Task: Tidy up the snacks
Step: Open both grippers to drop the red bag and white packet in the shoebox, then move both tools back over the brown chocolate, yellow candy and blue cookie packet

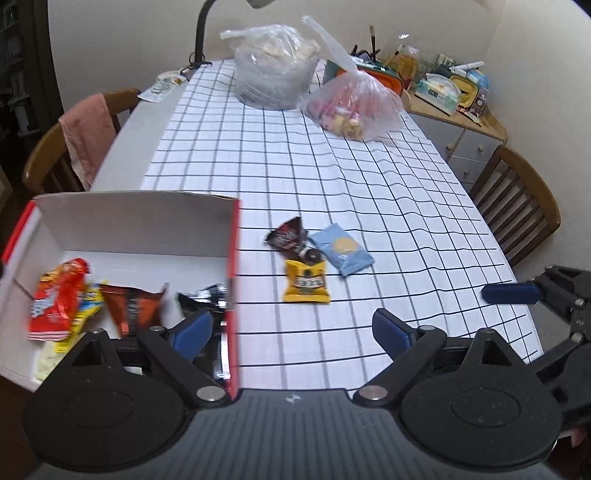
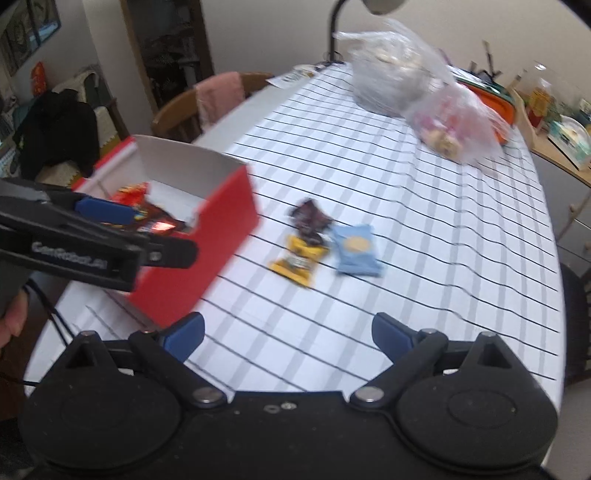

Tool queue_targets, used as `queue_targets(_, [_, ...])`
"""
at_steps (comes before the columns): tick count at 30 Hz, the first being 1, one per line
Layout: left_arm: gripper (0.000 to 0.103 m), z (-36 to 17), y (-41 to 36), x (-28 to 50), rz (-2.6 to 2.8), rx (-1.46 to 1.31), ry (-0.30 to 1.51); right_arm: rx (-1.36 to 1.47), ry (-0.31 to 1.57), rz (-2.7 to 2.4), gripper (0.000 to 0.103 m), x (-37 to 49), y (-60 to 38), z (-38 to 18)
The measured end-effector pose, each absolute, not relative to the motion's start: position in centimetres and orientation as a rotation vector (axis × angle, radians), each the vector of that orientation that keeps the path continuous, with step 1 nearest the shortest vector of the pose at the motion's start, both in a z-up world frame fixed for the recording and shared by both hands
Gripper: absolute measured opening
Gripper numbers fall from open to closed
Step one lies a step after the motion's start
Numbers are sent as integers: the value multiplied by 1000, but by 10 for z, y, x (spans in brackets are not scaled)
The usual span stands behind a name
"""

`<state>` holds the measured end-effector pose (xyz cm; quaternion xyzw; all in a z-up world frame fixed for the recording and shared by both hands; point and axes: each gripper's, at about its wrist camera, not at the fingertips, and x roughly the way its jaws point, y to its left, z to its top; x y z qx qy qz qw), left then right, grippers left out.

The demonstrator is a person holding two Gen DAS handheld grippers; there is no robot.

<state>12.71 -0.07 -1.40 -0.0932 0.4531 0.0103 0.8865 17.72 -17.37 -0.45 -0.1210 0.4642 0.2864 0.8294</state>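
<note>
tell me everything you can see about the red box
The red box is an open-topped carton, seemingly cardboard, red outside and plain white inside. It sits upright at the table's left edge, partly on the checked cloth. Several snack packets lie inside, including an orange-red one and a brown one.

a home dining room. an oval table under a white cloth with a dark grid fills the view. wooden chairs stand at 9 o'clock, one draped with a pink towel, and at 3 o'clock. a gooseneck lamp rises at 12 o'clock beside two clear plastic bags of food. a low wooden cabinet crowded with household clutter sits at 2 o'clock. in the right wrist view, a dark shelf unit and a black garment on a seat occupy 10 o'clock.
</note>
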Motion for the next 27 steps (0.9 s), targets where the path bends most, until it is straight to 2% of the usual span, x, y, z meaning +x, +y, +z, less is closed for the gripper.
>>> queue_targets(10, [94,-45,-39,172,88,-207,989,-221,1017,582,98,249,-230,-17])
queue_targets(27, [94,-99,-42,228,205,-172,1051,-265,1101,622,98,338,-183,-85])
